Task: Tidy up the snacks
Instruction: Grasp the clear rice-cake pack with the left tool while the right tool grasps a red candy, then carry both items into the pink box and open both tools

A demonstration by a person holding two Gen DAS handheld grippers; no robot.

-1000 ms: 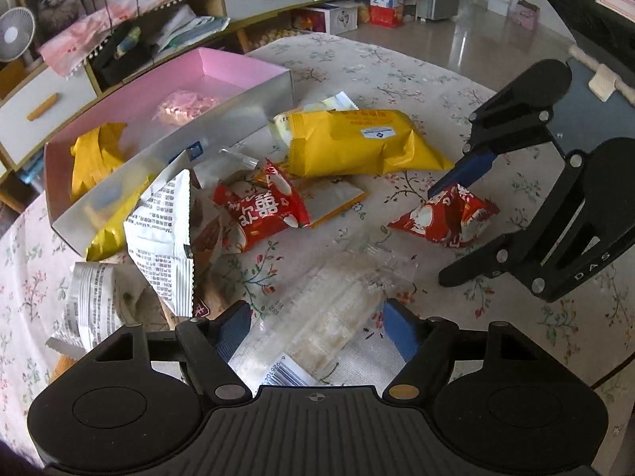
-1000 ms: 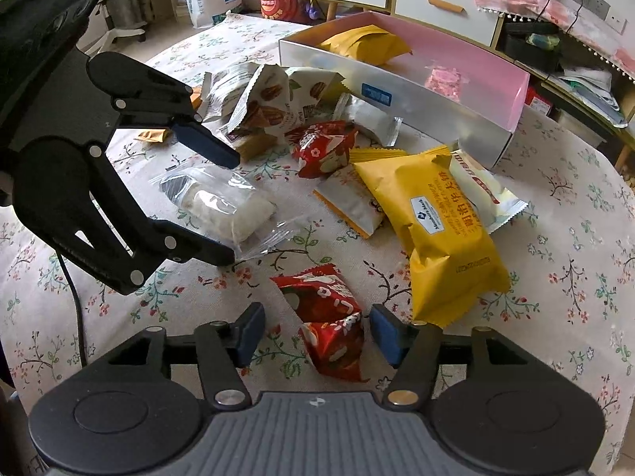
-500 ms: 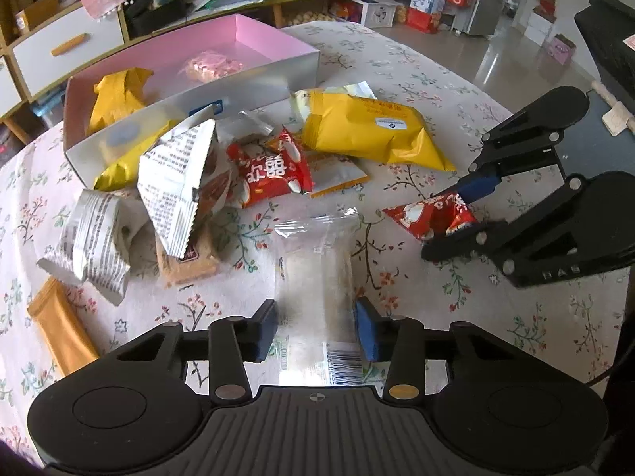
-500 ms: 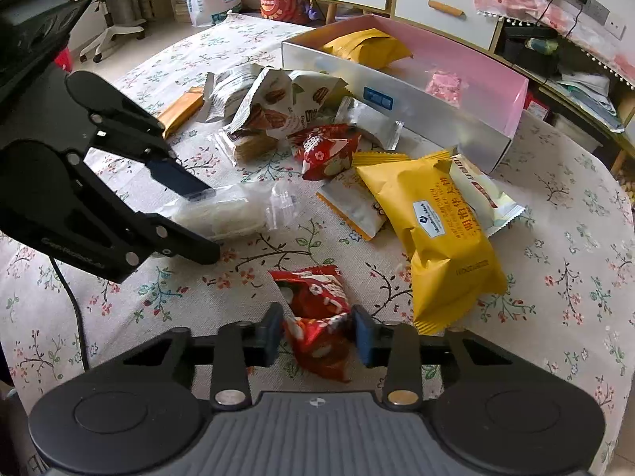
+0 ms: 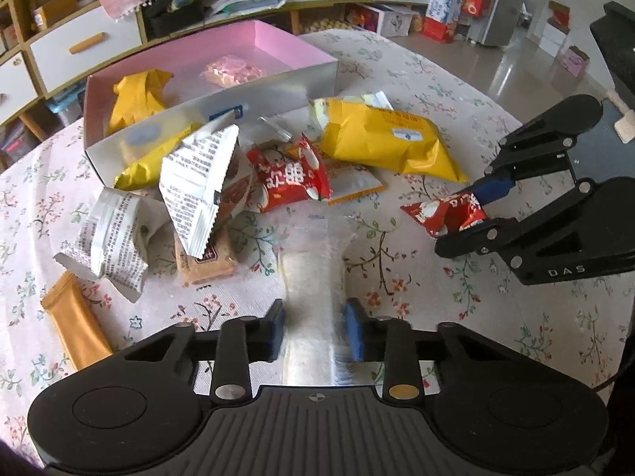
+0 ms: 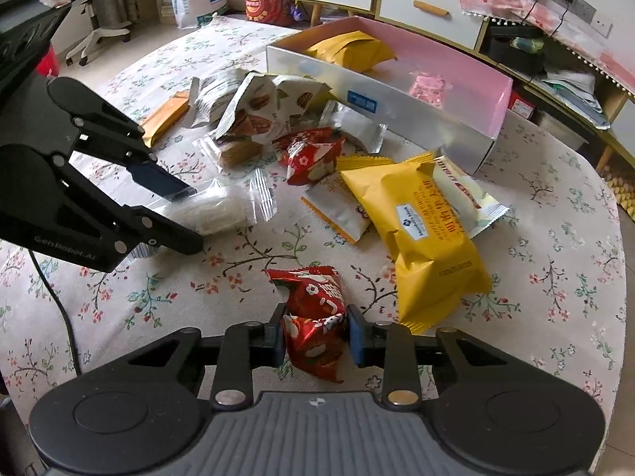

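Note:
A clear packet of pale wafers (image 5: 313,277) lies on the floral tablecloth between the pads of my left gripper (image 5: 315,331). Its jaws are closing, and the pads squeeze the wrapper's sides. From the right wrist view, the left gripper (image 6: 194,218) pinches that clear packet (image 6: 222,210) low over the table. My right gripper (image 6: 315,335) is shut on a small red snack packet (image 6: 313,305), which is crumpled between the blue pads. The left wrist view shows the right gripper (image 5: 460,220) clamping that red packet (image 5: 440,214).
A pink-lined box (image 5: 278,91) at the back holds a yellow bag and a pink packet. In front of it lie a large yellow bag (image 5: 381,139), another red packet (image 5: 289,178), white printed packets (image 5: 198,182), a biscuit pack (image 5: 210,261) and an orange bar (image 5: 75,325).
Both pairs of jaws have narrowed: the left onto the clear packet, the right onto the red packet. The left gripper has rolled, so the clear packet now runs straight ahead.

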